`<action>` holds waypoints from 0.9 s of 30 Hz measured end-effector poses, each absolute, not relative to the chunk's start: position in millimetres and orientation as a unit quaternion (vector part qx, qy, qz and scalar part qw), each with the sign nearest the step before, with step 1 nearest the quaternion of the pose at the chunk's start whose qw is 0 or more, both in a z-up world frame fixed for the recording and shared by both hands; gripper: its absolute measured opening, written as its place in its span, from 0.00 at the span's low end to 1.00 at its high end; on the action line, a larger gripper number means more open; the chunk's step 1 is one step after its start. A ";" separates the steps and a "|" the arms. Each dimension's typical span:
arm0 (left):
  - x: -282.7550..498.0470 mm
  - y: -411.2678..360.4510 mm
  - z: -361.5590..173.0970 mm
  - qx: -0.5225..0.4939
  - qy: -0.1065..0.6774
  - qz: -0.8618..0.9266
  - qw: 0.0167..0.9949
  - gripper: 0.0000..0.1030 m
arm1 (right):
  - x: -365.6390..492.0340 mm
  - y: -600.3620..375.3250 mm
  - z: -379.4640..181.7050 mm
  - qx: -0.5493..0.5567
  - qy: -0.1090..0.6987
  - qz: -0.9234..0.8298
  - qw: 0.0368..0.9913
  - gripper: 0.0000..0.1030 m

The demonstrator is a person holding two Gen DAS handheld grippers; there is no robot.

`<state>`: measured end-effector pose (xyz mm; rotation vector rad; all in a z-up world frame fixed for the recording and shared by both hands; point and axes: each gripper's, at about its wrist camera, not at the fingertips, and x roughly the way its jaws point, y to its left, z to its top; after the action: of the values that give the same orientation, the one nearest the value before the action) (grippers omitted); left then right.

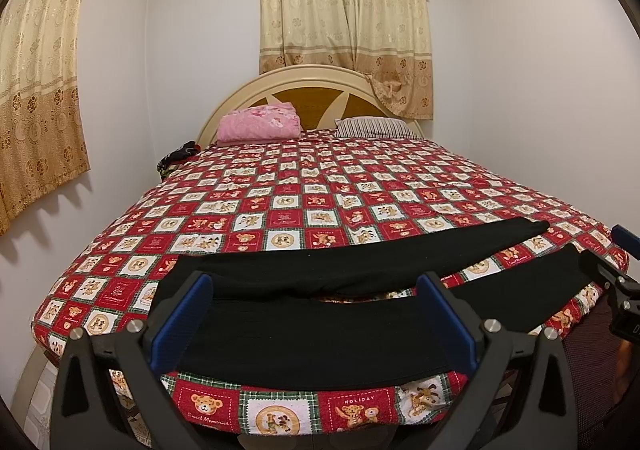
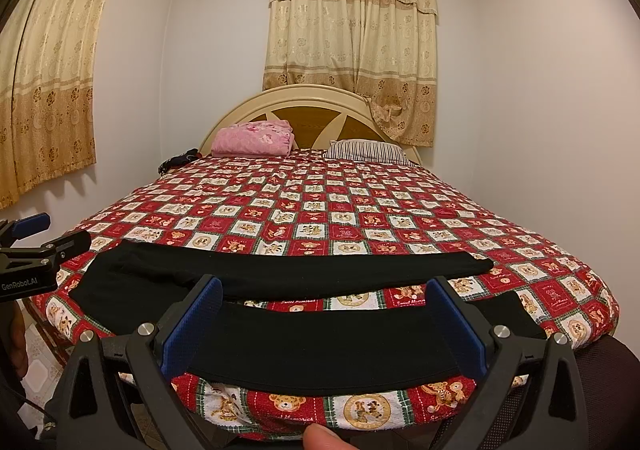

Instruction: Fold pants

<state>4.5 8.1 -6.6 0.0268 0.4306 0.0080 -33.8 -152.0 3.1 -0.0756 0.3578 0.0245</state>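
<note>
Left wrist view is showing the black pants (image 1: 320, 338) lying spread along the bed's (image 1: 280, 205) near edge, both the left claw (image 1: 316, 314) and right claw (image 2: 324, 322) hovering wide open, seemingly readying a grasp.

Both wrist views low at bed (image 1: 328, 185) foot, facing headboard (image 2: 312, 109); shared bedspread.

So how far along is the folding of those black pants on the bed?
Barely started. Done: the black pants lie spread flat on the bed, legs apart in a V. In hand: the left gripper and right gripper both hover open over the near edge of the pants, gripping nothing. Left: bringing one leg onto the other, then folding the length over.
</note>
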 end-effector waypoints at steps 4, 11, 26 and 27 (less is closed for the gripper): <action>4.7 7.7 -6.2 0.013 0.214 0.004 0.977 1.00 | -33.7 -151.4 3.5 -0.038 0.178 0.012 0.983 0.99; 3.8 8.3 -7.5 0.013 0.214 0.003 0.977 1.00 | -33.5 -152.0 2.1 -0.038 0.179 0.012 0.983 0.99; 2.1 5.5 -15.9 0.013 0.217 0.003 0.976 1.00 | -33.0 -154.0 -0.9 -0.038 0.181 0.011 0.983 0.99; 2.4 5.3 -17.0 0.012 0.218 0.003 0.976 1.00 | -32.4 -155.0 -2.4 -0.037 0.182 0.011 0.982 0.99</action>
<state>2.4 5.3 -17.0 0.0238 0.4405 0.0063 -32.4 -155.0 -2.4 -0.0746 0.3668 0.0226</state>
